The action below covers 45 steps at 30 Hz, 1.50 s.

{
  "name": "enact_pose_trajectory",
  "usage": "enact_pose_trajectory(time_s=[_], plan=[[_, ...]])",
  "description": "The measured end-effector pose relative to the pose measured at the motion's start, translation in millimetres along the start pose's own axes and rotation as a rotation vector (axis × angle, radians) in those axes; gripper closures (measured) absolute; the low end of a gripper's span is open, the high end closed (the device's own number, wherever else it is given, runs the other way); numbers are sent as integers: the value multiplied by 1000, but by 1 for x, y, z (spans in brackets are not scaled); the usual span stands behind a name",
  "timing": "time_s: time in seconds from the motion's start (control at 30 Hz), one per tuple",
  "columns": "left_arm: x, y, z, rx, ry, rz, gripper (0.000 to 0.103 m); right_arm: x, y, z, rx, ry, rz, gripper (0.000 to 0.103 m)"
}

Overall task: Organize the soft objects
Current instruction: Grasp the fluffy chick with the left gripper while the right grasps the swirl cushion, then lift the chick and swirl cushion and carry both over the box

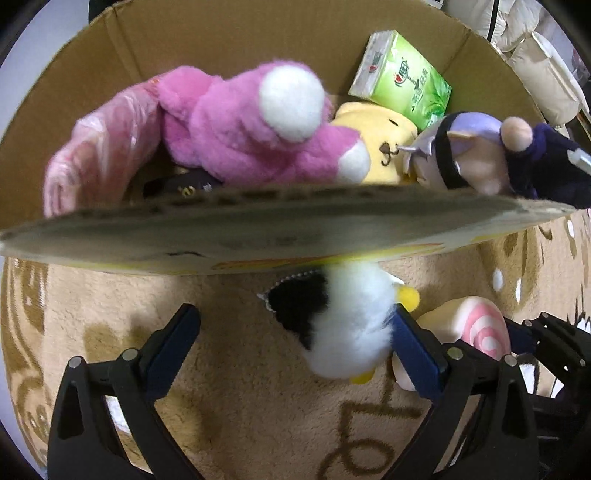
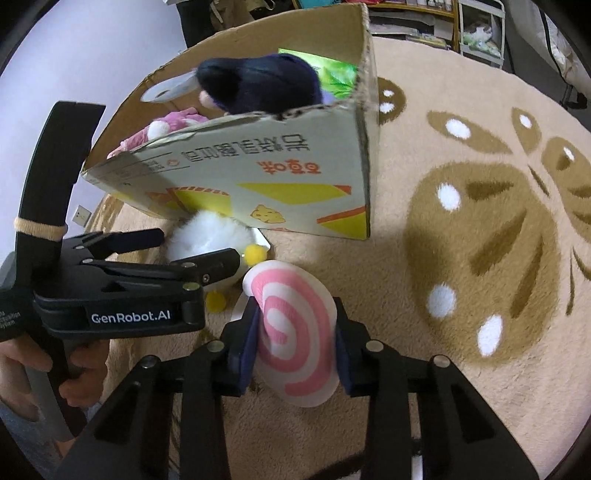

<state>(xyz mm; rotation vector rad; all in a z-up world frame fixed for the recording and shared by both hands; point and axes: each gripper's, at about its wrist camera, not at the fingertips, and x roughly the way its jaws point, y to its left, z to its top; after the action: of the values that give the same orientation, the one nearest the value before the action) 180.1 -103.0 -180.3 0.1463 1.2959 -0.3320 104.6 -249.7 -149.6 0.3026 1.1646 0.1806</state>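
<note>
A cardboard box [image 1: 258, 236] [image 2: 280, 173] stands on the rug and holds a pink plush [image 1: 251, 122], a yellow plush [image 1: 384, 147], a purple-haired doll [image 1: 491, 158] [image 2: 258, 83] and a green tissue pack [image 1: 402, 77]. A white and black penguin plush [image 1: 347, 325] [image 2: 210, 236] lies on the rug against the box front. My left gripper [image 1: 295, 328] [image 2: 192, 247] is open around it, right finger touching it. My right gripper [image 2: 295, 328] is shut on a pink-and-white swirl plush [image 2: 295, 332] [image 1: 469, 325], held just above the rug.
A beige rug with brown patterns [image 2: 480, 240] covers the floor. A pink plastic-wrapped bundle [image 1: 92, 158] leans in the box's left side. Shelves and furniture [image 2: 476, 29] stand beyond the rug's far edge.
</note>
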Motion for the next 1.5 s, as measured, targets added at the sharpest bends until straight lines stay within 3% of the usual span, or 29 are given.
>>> enact_pose_trajectory(time_s=[0.13,0.2,0.3,0.4,0.73,0.8,1.13,1.5], plan=[[4,-1,-1,-3,-5,7,13,0,-8,0,11,4,11,65],[5,-2,-1,-10,-9,0,27,2,-8,0,10,5,12,65],[9,-1,-1,-12,6,-46,34,1,-13,-4,11,5,16,65],[9,-9,-4,24,-9,-25,45,7,-11,-3,8,9,19,65],[7,-17,-9,59,-35,-15,56,6,-2,-6,15,10,21,65],[0,-24,-11,66,-40,-5,63,6,0,-6,13,4,20,65],[-20,-38,-30,52,-72,14,64,-14,7,-6,14,-78,9,70],[-85,-27,-52,19,-166,58,64,-52,23,-9,-20,-150,12,70]])
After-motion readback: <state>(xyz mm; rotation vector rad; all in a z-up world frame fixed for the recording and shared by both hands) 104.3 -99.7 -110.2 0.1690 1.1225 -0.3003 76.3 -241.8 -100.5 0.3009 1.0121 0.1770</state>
